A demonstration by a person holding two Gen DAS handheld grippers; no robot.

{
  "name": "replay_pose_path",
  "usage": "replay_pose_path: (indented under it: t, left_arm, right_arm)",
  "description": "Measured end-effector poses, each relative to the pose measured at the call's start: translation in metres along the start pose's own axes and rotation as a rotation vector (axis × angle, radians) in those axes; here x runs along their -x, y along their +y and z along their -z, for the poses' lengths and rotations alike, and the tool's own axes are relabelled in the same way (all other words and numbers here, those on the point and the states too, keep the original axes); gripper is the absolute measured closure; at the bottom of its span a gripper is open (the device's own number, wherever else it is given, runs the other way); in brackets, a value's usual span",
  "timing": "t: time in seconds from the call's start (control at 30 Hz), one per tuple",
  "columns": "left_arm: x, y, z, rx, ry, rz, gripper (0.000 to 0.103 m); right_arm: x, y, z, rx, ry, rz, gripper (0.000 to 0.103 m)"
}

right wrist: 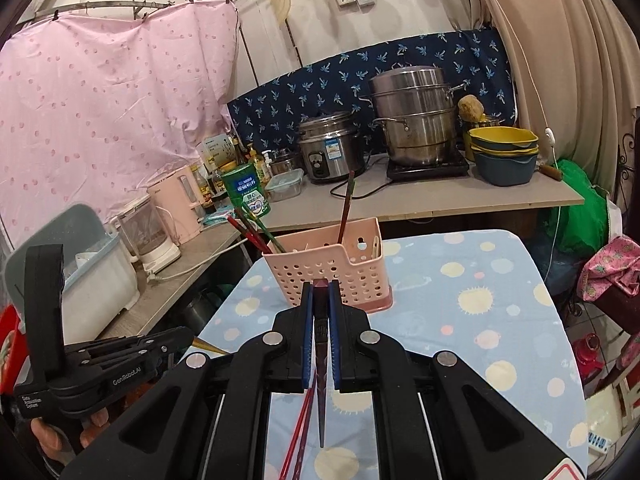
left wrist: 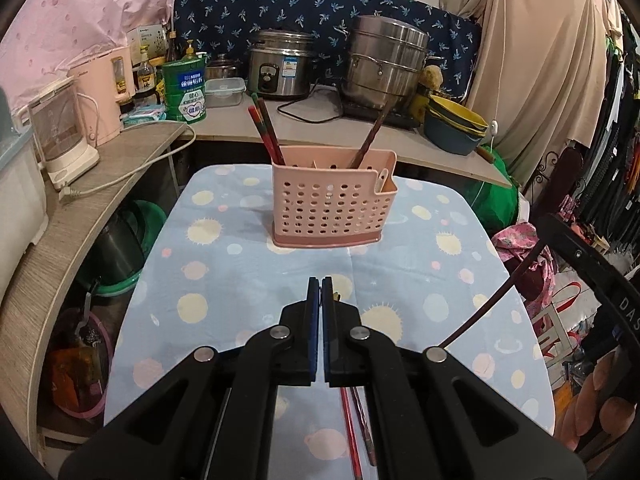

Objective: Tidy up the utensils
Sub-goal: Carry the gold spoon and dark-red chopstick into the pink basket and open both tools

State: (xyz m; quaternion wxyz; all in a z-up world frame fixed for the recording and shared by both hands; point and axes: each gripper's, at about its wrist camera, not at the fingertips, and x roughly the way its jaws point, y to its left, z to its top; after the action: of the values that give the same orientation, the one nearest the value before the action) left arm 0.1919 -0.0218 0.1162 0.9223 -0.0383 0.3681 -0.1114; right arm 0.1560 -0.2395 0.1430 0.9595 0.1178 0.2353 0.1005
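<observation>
A pink perforated utensil holder [left wrist: 332, 204] [right wrist: 332, 268] stands upright on the blue dotted tablecloth [left wrist: 248, 280]. Red chopsticks [left wrist: 266, 132] lean in its left part and a dark one [left wrist: 372, 136] in its right part. My right gripper [right wrist: 322, 286] is shut on a dark chopstick [right wrist: 322, 400], held above the table in front of the holder. My left gripper [left wrist: 321, 282] is shut, its pads together; a small yellowish tip [left wrist: 337, 298] shows beside them, and I cannot tell if it is held. A few chopsticks [left wrist: 350, 432] lie on the cloth under the grippers.
Behind the table runs a counter with a rice cooker [left wrist: 280, 66], a steel steamer pot [left wrist: 384, 64], a green tin [left wrist: 186, 92], a pink kettle [left wrist: 108, 92] and stacked bowls [left wrist: 456, 124]. A person's hand [right wrist: 52, 436] holds the left gripper. Bags and clothes crowd the right side.
</observation>
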Motion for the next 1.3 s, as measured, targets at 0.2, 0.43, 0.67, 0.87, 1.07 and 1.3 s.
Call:
replay_pose_path:
  t: [0.2, 0.43, 0.67, 0.87, 1.07, 1.3]
  left_arm:
    - [0.001, 0.01, -0.053, 0.014, -0.046, -0.002, 0.102]
    - [-0.006, 0.015, -0.118, 0.011, -0.107, -0.035, 0.102]
    - [-0.034, 0.016, -0.157, 0.004, -0.124, -0.069, 0.102]
    - [-0.066, 0.019, -0.163, 0.007, -0.093, -0.086, 0.102]
    - [-0.091, 0.023, -0.156, 0.007, -0.057, -0.089, 0.102]
    - [-0.113, 0.029, -0.15, 0.017, -0.02, -0.091, 0.102]
  right_arm:
    - [-0.014, -0.003, -0.053, -0.014, -0.068, -0.016, 0.096]
    - [-0.043, -0.008, -0.123, -0.039, -0.159, -0.012, 0.096]
    - [-0.082, -0.007, -0.169, -0.046, -0.22, 0.004, 0.096]
    - [-0.126, -0.009, -0.171, -0.042, -0.179, 0.023, 0.096]
    - [-0.162, -0.017, -0.153, -0.046, -0.099, 0.028, 0.096]
    - [-0.183, -0.017, -0.131, -0.029, -0.032, 0.031, 0.096]
